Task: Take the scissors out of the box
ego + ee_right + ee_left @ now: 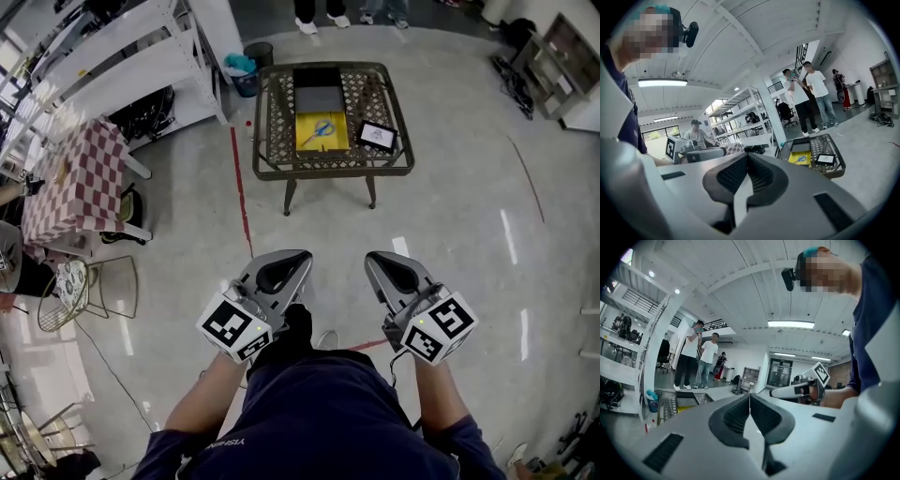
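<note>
Scissors (322, 129) with blue handles lie inside the yellow-lined box (335, 141), which sits open on the lattice-topped table (333, 171) across the floor, its dark lid (319, 94) just behind it and a black-framed marker card (378, 137) beside it on the right. Both tools are well apart from that table, held close in front of the person's body. The left gripper (296, 260) has its ribbed pads pressed together with nothing between them, and the right gripper (381, 262) is likewise clenched on nothing (each gripper's own view shows the pads meeting along one seam). I judge this to be the approach step, with no reach begun. The next move probably calls for walking up to the table, parting one gripper's jaws, and coming down over the scissors. They lie flat on the box floor, so the pads will likely need to pinch at the handles or across the blades.
</note>
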`<control>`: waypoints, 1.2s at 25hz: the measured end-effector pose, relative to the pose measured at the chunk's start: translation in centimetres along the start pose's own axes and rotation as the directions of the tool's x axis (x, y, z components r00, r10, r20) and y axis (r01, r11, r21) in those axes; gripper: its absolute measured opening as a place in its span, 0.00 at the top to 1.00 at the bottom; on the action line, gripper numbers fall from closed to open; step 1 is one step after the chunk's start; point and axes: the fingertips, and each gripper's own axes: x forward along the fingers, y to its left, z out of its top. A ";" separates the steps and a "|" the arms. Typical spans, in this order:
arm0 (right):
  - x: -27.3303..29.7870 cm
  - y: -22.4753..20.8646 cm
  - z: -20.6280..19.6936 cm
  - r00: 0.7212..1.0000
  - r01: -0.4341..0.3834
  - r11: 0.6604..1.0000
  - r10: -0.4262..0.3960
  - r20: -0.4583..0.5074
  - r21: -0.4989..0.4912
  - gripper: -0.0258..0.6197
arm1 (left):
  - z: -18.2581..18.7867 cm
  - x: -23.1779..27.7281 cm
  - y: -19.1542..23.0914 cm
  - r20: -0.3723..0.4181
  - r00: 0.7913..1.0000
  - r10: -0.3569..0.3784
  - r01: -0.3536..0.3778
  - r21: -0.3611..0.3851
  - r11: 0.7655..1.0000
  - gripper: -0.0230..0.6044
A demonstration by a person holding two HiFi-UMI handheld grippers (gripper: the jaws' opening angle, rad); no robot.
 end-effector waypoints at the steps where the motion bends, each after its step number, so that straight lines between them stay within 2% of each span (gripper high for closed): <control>1: 0.7 -0.5 0.1 1.000 0.004 1.000 -0.004 -0.001 0.003 0.94 | 0.0 0.4 0.8 -0.002 1.000 -0.005 0.005 0.000 1.000 0.92; 16: 13.9 -5.6 3.1 0.999 0.044 0.999 -0.043 -0.025 0.021 0.94 | 1.7 4.5 14.7 -0.029 0.998 -0.049 0.048 -0.026 0.999 0.92; 30: 22.5 -9.3 6.0 0.994 0.103 0.994 -0.102 -0.029 0.034 0.94 | 3.3 7.6 24.0 -0.067 0.991 -0.118 0.117 -0.013 0.993 0.92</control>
